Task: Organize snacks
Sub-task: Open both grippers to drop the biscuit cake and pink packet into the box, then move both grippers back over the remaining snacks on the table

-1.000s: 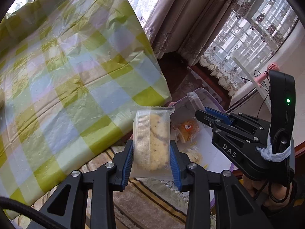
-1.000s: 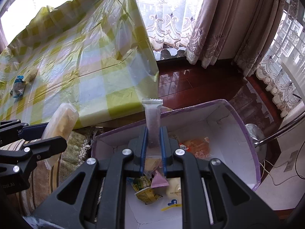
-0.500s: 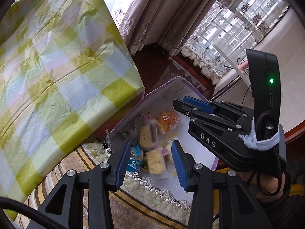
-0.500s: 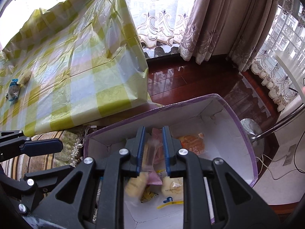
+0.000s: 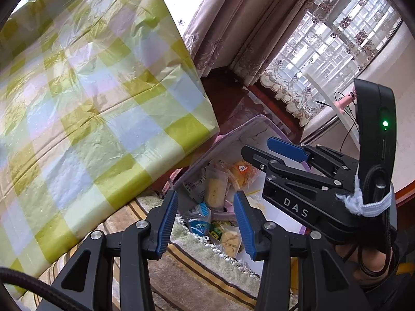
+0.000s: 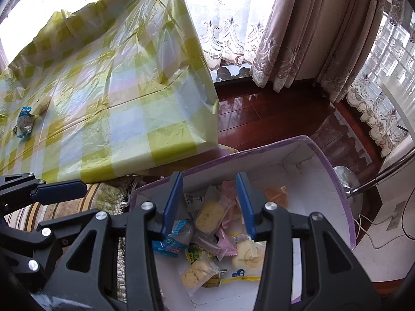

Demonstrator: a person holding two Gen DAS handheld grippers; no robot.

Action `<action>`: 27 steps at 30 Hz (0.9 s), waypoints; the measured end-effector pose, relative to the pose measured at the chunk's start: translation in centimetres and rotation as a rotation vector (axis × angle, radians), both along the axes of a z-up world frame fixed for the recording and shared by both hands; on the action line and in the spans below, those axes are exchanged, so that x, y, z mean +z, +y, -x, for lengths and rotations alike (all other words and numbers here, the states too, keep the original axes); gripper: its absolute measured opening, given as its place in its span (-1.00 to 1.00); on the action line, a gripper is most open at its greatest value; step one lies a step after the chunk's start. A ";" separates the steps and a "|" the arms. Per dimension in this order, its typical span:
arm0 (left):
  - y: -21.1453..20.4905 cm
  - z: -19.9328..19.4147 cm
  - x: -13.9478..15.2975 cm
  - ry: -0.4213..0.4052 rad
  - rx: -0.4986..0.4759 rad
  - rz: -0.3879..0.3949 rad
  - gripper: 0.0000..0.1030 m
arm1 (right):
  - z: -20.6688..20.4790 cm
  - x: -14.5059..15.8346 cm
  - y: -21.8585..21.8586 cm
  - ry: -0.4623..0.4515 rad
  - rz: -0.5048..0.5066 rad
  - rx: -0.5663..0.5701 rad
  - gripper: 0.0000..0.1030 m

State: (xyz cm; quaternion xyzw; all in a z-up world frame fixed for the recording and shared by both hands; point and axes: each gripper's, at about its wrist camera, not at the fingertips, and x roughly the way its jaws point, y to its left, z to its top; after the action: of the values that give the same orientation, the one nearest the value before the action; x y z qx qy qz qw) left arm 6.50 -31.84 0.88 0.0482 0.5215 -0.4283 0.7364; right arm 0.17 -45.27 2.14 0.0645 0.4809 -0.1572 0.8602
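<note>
The snacks lie piled inside the box, because both the left gripper and the right gripper, poised above it, have just been opening and now grasp nothing.

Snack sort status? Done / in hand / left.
Done: a pile of wrapped snacks lies in the purple-rimmed box. In hand: nothing; the left gripper and right gripper hang open over the box, jaws just opened, nothing between them. Left: a blue-wrapped snack and a small pale one on the checked tablecloth.
</note>
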 end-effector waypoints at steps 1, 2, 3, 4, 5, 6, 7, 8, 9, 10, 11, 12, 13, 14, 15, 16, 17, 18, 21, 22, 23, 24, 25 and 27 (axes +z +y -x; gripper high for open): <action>0.3 -0.2 0.1 -0.006 0.011 -0.003 -0.10 | -0.1 0.1 0.2 -0.002 0.000 0.005 -0.06; 0.5 -0.4 0.1 -0.015 0.023 -0.009 -0.10 | -0.3 0.2 0.5 -0.003 0.001 0.009 -0.04; 0.8 -0.6 0.2 -0.026 0.036 -0.015 -0.10 | -0.5 0.2 0.8 -0.004 0.002 0.014 -0.01; 1.1 -0.9 0.3 -0.038 0.050 -0.019 -0.10 | -0.6 0.3 1.0 -0.005 0.003 0.019 0.00; 1.5 -1.1 0.3 -0.047 0.061 -0.022 -0.09 | -0.8 0.3 1.3 -0.004 0.003 0.023 0.00; 1.9 -1.4 0.4 -0.055 0.074 -0.024 -0.08 | -1.0 0.4 1.5 -0.005 0.003 0.027 0.00; 2.2 -1.7 0.5 -0.063 0.086 -0.026 -0.05 | -1.3 0.5 1.7 -0.006 0.004 0.030 0.01; 2.5 -2.0 0.6 -0.072 0.098 -0.029 -0.04 | -1.5 0.5 2.0 -0.008 0.003 0.033 0.02; 2.9 -2.3 0.7 -0.082 0.111 -0.033 -0.03 | -1.7 0.6 2.4 -0.012 0.001 0.038 0.05; 3.3 -2.5 0.7 -0.090 0.122 -0.036 -0.02 | -2.0 0.7 2.6 -0.016 -0.003 0.045 0.10; 3.6 -2.9 0.8 -0.096 0.134 -0.037 -0.02 | -2.3 0.8 3.0 -0.019 -0.005 0.053 0.12; 4.0 -3.3 0.9 -0.099 0.147 -0.036 -0.02 | -2.6 0.9 3.4 -0.022 -0.005 0.060 0.14; 4.4 -3.6 0.9 -0.102 0.160 -0.034 -0.01 | -2.9 1.0 3.8 -0.025 -0.005 0.068 0.15; 4.8 -4.0 1.0 -0.106 0.172 -0.034 -0.01 | -3.2 1.1 4.3 -0.029 -0.005 0.075 0.15; 5.3 -4.4 1.0 -0.112 0.186 -0.034 -0.01 | -3.6 1.2 4.7 -0.033 -0.007 0.084 0.16; 5.8 -4.9 1.0 -0.117 0.203 -0.034 -0.01 | -4.0 1.3 5.2 -0.037 -0.009 0.093 0.18; 6.4 -5.4 1.0 -0.119 0.218 -0.033 -0.01 | -4.3 1.4 5.6 -0.042 -0.010 0.103 0.19; 6.9 -5.9 1.0 -0.120 0.235 -0.032 -0.01 | -4.8 1.5 6.1 -0.047 -0.009 0.113 0.21; 8.8 -7.3 1.1 -0.128 0.291 -0.029 0.00 | -6.0 1.9 7.8 -0.058 -0.004 0.148 0.24; 9.6 -7.8 1.2 -0.130 0.312 -0.026 0.00 | -6.4 1.9 8.3 -0.061 -0.005 0.158 0.27; 10.2 -8.3 1.2 -0.133 0.333 -0.024 0.00 | -6.8 2.0 8.9 -0.064 -0.008 0.168 0.28; 10.9 -8.8 1.2 -0.137 0.355 -0.022 0.00 | -7.2 2.1 9.4 -0.068 -0.009 0.179 0.28; 11.6 -9.4 1.2 -0.141 0.377 -0.022 0.00 | -7.6 2.3 10.0 -0.072 -0.008 0.188 0.29; 13.2 -10.3 1.4 -0.156 0.423 -0.022 0.00 | -8.4 2.4 11.0 -0.080 -0.006 0.208 0.32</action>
State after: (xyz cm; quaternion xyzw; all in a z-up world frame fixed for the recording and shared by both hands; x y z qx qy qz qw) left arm 16.80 -18.61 2.25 -0.0212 0.4663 -0.2535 0.8473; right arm 8.59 -34.24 4.52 0.0232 0.4508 -0.0630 0.8901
